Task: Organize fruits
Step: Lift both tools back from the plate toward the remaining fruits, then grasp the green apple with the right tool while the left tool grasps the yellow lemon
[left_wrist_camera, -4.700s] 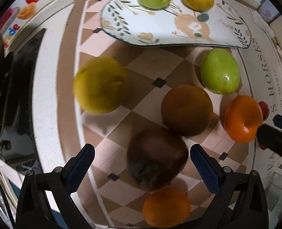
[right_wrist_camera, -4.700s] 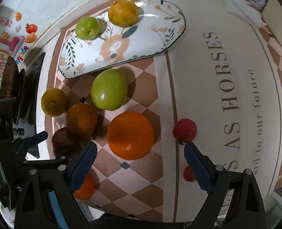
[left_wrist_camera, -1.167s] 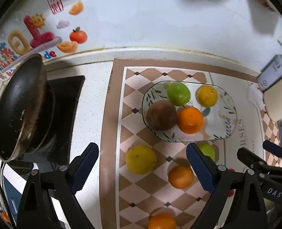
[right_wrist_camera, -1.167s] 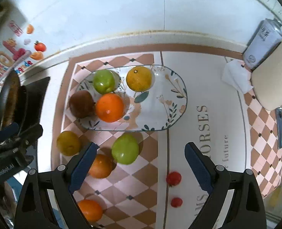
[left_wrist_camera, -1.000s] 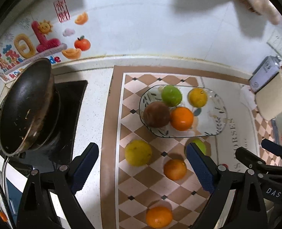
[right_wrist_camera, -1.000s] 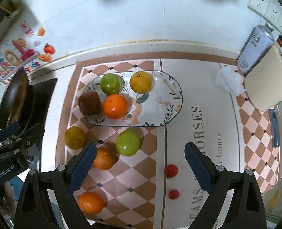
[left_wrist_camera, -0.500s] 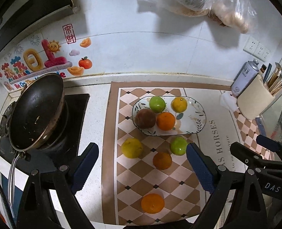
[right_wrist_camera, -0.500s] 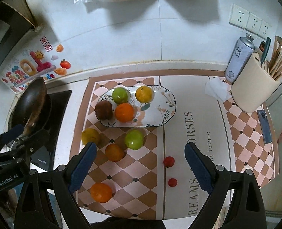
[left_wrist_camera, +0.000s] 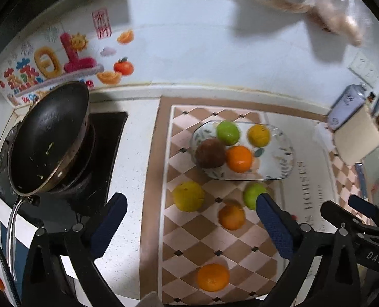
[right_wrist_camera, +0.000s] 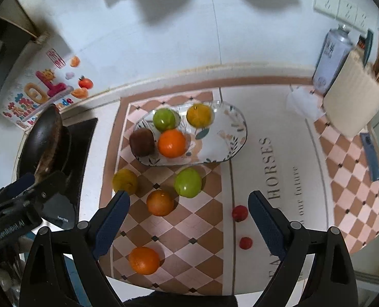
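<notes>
Resting spot: the oval white ceramic plate with painted leaves sits on the checked brown-and-pink mat on the white counter and serves as landmark for all that follows.
On the plate: a round green fruit and a yellow-orange citrus lie toward the plate's wall side; a dark brown round fruit and a bright orange lie toward its near side, all crowded at the end nearest the stove.
Beside the plate: a second green fruit lies on the mat just beside the near rim; a yellow-green round fruit lies near that rim at the stove end.
Further from the plate: a dull orange fruit lies near the second green fruit; another bright orange lies well apart, close to the mat's near edge.
Small fruits: two small red round fruits lie on the lettered part of the mat, well apart from the plate.
Left gripper: its blue-padded jaws are opening to their widest, with nothing between them, above the loose fruit.
Right gripper: jaws spread wide and empty, above the mat.
Stove side: a black frying pan sits on the black hob, well apart from the plate.
Far side: a cream utensil holder and a grey spray can stand well apart from the plate's other end.
</notes>
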Demonstrator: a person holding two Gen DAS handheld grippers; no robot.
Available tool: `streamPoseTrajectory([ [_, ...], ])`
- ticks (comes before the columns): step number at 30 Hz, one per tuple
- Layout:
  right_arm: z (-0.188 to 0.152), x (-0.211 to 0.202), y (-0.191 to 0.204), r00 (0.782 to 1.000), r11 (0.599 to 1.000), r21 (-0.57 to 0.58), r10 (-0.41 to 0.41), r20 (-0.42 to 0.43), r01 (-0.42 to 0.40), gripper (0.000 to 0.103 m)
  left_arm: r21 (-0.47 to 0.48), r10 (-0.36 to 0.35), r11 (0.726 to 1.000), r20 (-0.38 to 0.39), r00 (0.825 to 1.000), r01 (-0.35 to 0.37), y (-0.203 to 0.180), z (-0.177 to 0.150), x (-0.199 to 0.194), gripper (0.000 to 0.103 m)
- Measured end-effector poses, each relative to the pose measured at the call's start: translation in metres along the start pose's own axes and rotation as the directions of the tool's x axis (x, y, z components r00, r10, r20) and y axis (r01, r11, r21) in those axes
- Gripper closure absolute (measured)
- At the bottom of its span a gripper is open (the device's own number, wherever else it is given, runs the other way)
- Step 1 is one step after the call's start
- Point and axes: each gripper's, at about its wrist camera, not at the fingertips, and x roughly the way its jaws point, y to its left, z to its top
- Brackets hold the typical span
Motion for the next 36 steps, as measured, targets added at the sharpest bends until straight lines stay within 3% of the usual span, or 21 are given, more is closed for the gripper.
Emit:
streamPoseTrajectory([
  [4,0.007,0.046,-0.01,0.997,0.999,0.035,0.028,-0.073,-0.026,0.007,-0.038,0.024,0.999,-0.077,0.997,-0.027,0.014,0.008,0.037,0.0],
  [9,0.012,0.111,-0.026,0.982,0.993,0.11,0.069,-0.175,-0.05,0.007,-0.075,0.028,0.996,-0.195,0.98,-0.043,0.027,0.013,0.092,0.0],
  [14,0.011,0.166,-0.036,0.96,0.985,0.163,0.105,-0.259,-0.064,0.007,-0.122,-0.037,0.993,-0.332,0.942,-0.004,0.03,0.013,0.148,0.0],
  [21,0.007,0.206,-0.037,0.936,0.981,0.184,0.126,-0.329,-0.067,0.008,-0.098,-0.065,0.995,-0.434,0.899,0.024,0.017,0.005,0.201,0.0],
  [25,0.004,0.219,-0.036,0.925,0.979,0.192,0.14,-0.352,-0.075,0.009,-0.026,-0.065,0.998,-0.432,0.899,0.06,0.003,0.002,0.21,0.006],
  [27,0.003,0.225,-0.035,0.923,0.979,0.188,0.139,-0.358,-0.075,0.01,0.017,-0.058,0.997,-0.442,0.895,0.073,-0.004,0.0,0.214,0.026],
  [28,0.005,0.226,-0.034,0.923,0.98,0.183,0.138,-0.359,-0.075,0.014,0.036,-0.043,0.997,-0.446,0.894,0.066,-0.006,-0.001,0.215,0.029],
  [29,0.005,0.229,-0.032,0.924,0.983,0.17,0.131,-0.36,-0.074,0.016,0.055,-0.028,0.997,-0.437,0.899,0.057,-0.008,-0.002,0.216,0.039],
  [34,0.006,0.228,-0.018,0.935,0.987,0.117,0.146,-0.322,-0.114,0.046,0.063,-0.022,0.997,-0.422,0.906,0.054,-0.008,-0.005,0.214,0.042],
  [36,0.006,0.224,-0.011,0.94,0.991,0.084,0.122,-0.319,-0.1,0.046,0.068,-0.015,0.997,-0.414,0.91,0.047,-0.007,-0.011,0.208,0.042],
])
